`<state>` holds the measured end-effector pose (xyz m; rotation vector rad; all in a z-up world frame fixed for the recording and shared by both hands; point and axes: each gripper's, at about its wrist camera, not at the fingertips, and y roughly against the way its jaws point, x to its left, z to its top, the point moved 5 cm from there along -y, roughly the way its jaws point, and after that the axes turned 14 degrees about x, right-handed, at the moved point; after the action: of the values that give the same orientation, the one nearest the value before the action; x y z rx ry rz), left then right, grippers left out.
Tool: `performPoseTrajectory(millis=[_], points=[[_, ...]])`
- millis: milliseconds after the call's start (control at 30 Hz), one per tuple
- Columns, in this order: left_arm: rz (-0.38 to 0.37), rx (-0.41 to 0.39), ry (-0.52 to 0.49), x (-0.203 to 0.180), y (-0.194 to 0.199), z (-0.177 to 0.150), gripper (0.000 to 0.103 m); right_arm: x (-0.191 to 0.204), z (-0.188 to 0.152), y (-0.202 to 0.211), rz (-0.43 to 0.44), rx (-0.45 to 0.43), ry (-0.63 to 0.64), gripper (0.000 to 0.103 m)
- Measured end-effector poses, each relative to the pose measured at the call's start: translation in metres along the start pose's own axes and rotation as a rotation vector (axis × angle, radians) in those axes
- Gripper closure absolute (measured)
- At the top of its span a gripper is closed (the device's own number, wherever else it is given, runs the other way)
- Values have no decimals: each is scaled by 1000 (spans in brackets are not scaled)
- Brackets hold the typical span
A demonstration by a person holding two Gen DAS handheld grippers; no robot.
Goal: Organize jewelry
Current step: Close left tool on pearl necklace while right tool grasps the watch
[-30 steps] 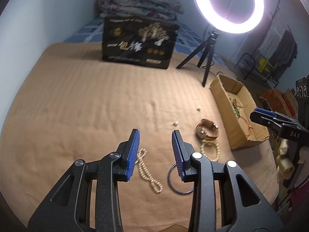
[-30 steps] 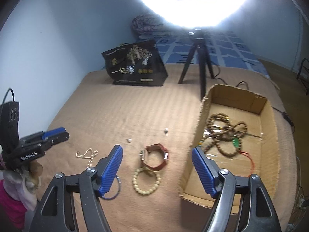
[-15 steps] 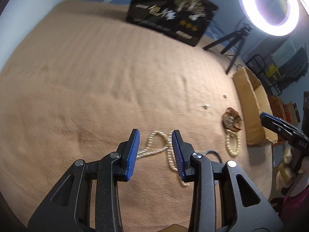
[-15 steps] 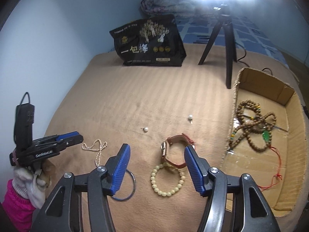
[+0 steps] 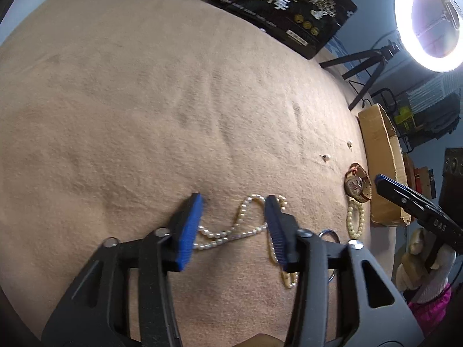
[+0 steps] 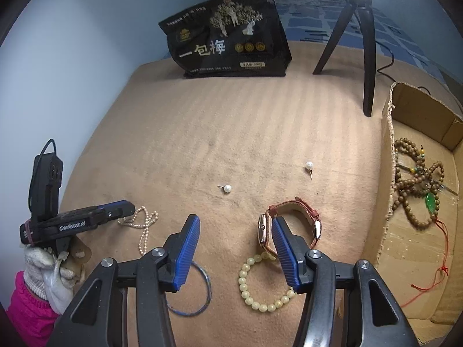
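Between the blue pads of your left tool [image 5: 233, 227], whose jaws have just been opening and grip nothing, the pearl necklace [image 5: 241, 225] lies looped on the tan blanket [image 5: 130, 115]. Your right tool [image 6: 235, 248], jaws just been closing but empty, hangs above the watch [image 6: 290, 222] and bead bracelet [image 6: 264, 283], beside the cardboard box [image 6: 387, 173]. Close too high and the pads may pinch one strand, letting the necklace slip or snag the blanket.

We hold left black claw with blue ribbed pads [image 5: 233, 217] tilted steeply down, jaws parted, just been opening, pads pressing nothing. Our right black claw with blue ribbed pads [image 6: 235, 245] also angled steeply down, jaws apart, just been closing, gripping nothing. White-gloved left hand [image 6: 49, 271], pink sleeve [image 6: 27, 312] visible.
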<state>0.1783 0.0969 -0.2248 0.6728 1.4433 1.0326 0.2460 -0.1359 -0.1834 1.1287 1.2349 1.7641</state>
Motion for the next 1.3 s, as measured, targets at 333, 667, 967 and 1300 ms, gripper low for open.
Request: performPoseTrajectory(millis=[333,667,967,1300], points=[[36,27,-96,-34,-15,-13,47,-3,8,-17,-6,37,-23,52],[252,9,-212,-55,-28,-24,47,-5,12,-35,-76,82,-20,52],[319,-33,-221,-45,-28,-19,74,-5,10,-51,-109,120,-9,52],[311,-57,-220,-37,-25,-18,94,-7,12,-57,-153,124,-11,71]])
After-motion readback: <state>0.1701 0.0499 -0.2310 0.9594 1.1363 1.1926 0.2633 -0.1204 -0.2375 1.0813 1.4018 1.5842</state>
